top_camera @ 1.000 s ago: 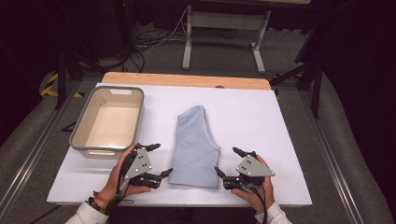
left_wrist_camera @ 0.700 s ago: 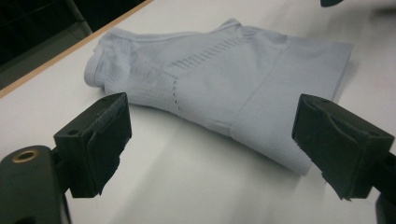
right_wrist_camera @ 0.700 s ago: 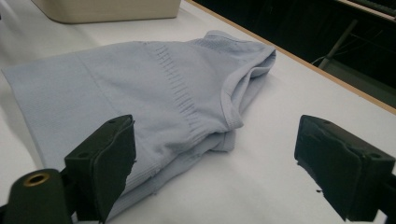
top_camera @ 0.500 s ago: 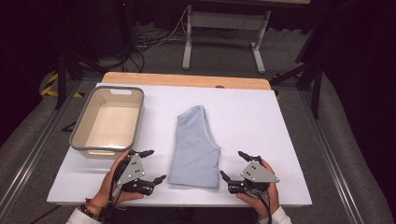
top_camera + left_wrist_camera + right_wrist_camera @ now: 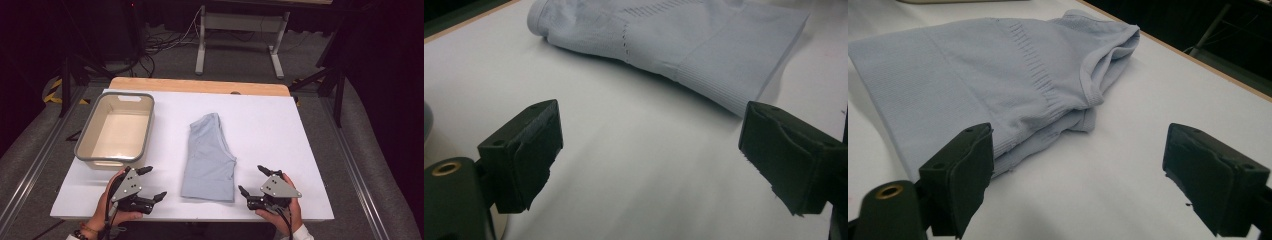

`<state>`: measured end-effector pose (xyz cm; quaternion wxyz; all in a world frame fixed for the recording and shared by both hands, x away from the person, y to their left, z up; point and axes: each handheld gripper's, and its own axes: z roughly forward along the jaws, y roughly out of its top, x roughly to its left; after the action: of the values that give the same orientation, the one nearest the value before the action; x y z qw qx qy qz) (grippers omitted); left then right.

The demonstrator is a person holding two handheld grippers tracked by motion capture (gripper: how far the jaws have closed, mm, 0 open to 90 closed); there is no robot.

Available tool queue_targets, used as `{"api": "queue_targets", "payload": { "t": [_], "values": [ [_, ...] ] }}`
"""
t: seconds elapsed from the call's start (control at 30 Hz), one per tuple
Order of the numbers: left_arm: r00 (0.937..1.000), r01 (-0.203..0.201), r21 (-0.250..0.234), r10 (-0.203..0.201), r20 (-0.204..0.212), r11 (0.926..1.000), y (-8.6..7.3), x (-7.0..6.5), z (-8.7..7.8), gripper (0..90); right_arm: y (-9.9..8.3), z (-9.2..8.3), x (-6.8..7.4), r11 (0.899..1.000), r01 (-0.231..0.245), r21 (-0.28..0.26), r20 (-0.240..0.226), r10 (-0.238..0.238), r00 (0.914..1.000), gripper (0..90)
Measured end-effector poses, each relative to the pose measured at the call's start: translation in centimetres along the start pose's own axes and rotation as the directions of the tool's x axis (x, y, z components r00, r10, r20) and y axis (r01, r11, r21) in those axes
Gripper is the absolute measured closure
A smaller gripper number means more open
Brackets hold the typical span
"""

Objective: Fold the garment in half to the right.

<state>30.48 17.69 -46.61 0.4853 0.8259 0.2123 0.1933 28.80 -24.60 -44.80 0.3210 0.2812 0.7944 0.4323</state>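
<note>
The folded light-blue garment (image 5: pixel 209 159) lies flat in the middle of the white table (image 5: pixel 280 125), long way running away from the person, with its ribbed hem at the near end. Everything else is easy to place off it: the beige tub (image 5: pixel 116 131) sits just to its left, well apart from the cloth, and the left gripper (image 5: pixel 156 184) and right gripper (image 5: pixel 251 181) flank its near end, one on each side, neither touching it. Both have their jaws spread wide with nothing between them; the gripper views show plain table in the gaps. Looks to me like the grab hasn't started yet. To do it cleanly I'd slide each lower jaw along the table under a near corner of the hem, catch all the folded layers at once, and close both sides together so the fold doesn't fall open.
</note>
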Motion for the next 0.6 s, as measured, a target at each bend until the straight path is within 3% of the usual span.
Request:
{"api": "queue_targets", "payload": {
  "t": [0.6],
  "values": [
    [0.9999, 0.007, 0.013, -0.007, 0.013, 0.9999, -0.26, 0.43, -0.15, 10.3, -0.08, 0.66, -0.06, 1.0, -0.014, 0.009, 0.002, 0.014, 0.9999, 13.5]
  ]
}}
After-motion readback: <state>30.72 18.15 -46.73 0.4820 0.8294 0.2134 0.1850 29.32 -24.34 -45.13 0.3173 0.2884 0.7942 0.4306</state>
